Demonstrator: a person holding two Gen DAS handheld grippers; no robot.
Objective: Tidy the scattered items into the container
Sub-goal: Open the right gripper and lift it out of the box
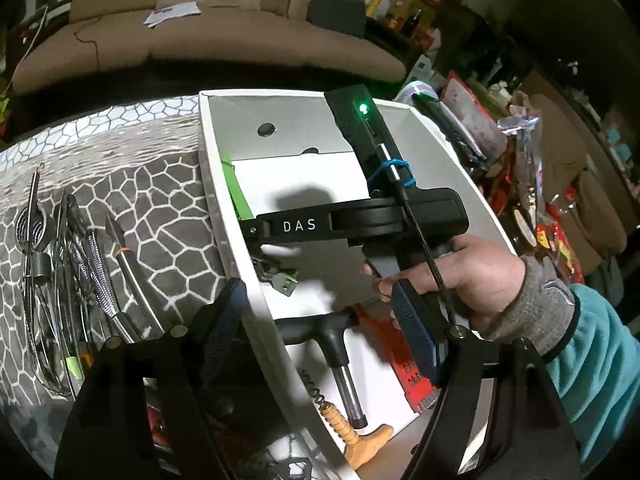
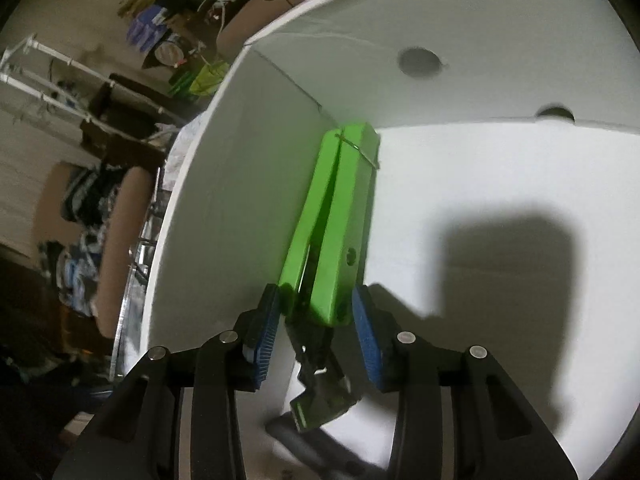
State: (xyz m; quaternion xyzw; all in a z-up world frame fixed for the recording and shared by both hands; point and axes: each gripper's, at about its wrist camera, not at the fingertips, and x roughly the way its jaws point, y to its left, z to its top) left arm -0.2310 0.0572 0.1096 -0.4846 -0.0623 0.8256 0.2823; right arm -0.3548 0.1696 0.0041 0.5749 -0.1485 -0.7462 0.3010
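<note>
Dropping the green multitool [image 2: 332, 236] into the white box [image 2: 192, 216], pretty much.

It was parked along the wall at centre frame so floor space was kept free. The right gripper [image 2: 314, 334] was spread either side of it, apparently not clamping. The left gripper [image 1: 328, 332] was held wide apart, empty, over the rim; metal utensils [image 1: 76, 264] were left at lower left on the patterned cloth [image 1: 168, 184].

Bright green tool [image 2: 336, 216] lies in white box [image 2: 224, 184].
</note>
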